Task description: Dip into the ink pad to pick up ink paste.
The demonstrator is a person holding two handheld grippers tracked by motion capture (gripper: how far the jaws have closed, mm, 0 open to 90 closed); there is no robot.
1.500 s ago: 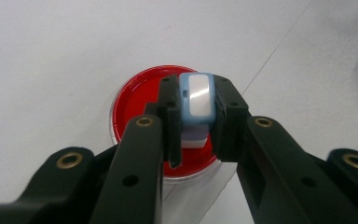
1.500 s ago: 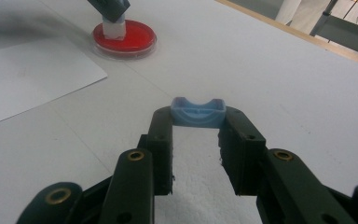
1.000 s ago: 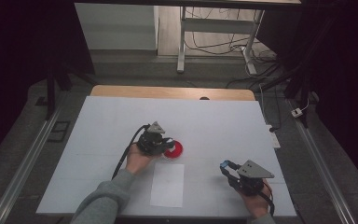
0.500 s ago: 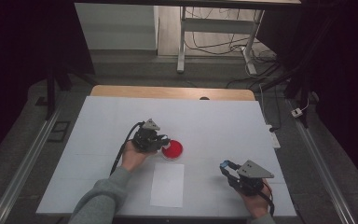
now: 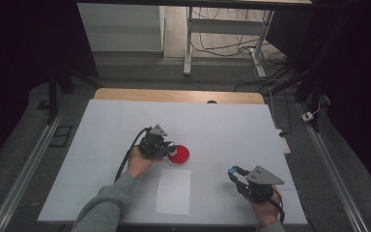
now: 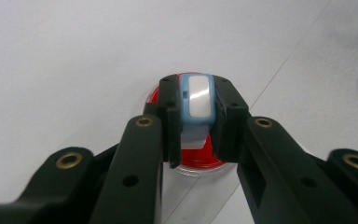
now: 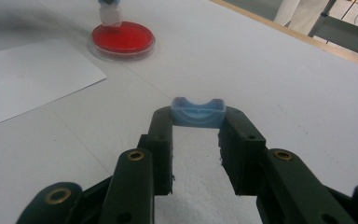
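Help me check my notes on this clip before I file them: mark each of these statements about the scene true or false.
1. The left gripper is shut on a small blue and white piece. True.
2. That piece is held above a red round dish. True.
3. The right gripper is open and holds nothing. False: it is shut on a blue curved piece at its fingertips.
4. The white paper sheet lies on top of the red dish. False: the sheet lies flat on the table, beside the dish and nearer the person.
5. In the high view the right gripper sits apart from the dish, near the table's front edge. True.
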